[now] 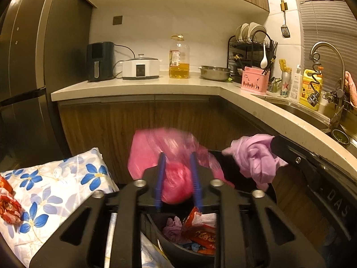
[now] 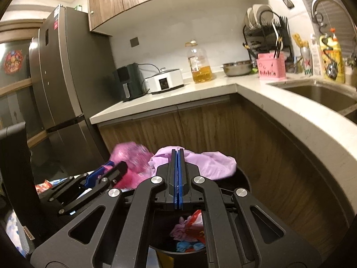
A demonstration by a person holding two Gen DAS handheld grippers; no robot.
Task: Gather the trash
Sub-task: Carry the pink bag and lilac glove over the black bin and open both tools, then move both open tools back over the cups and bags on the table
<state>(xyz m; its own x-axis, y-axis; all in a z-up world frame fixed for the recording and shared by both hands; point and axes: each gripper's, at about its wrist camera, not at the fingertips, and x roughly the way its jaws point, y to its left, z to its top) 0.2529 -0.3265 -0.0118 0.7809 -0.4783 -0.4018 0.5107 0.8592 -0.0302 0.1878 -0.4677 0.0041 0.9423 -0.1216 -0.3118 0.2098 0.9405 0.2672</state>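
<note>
The pink bag (image 1: 176,185) sits between the blue fingers (image 1: 161,178) of the left gripper (image 1: 177,158), right above the open black bin (image 1: 169,241). Its upper part is blurred, so it looks loose and moving. The jaws stand a little apart, and the pads flank the bag's bunched lower part without visibly pressing on it. My reading is that this is the drop: the bag is being let go into the bin, which already holds a red snack wrapper (image 1: 200,230) and crumpled scraps.

The right gripper (image 2: 177,154) has its jaws together, clamped on the lilac liner (image 2: 200,163) at the bin's far rim, lifting its edge. In the left view the same liner hangs from that gripper's tip.

Next, the left jaws probably need to part further so the bag falls clear, while the right holds the liner taut.

Left of the bin lies a flowered cloth (image 1: 55,185) with another red wrapper (image 1: 9,203) on it, likely the next thing to collect. The counter (image 1: 138,87) behind plays no part.
</note>
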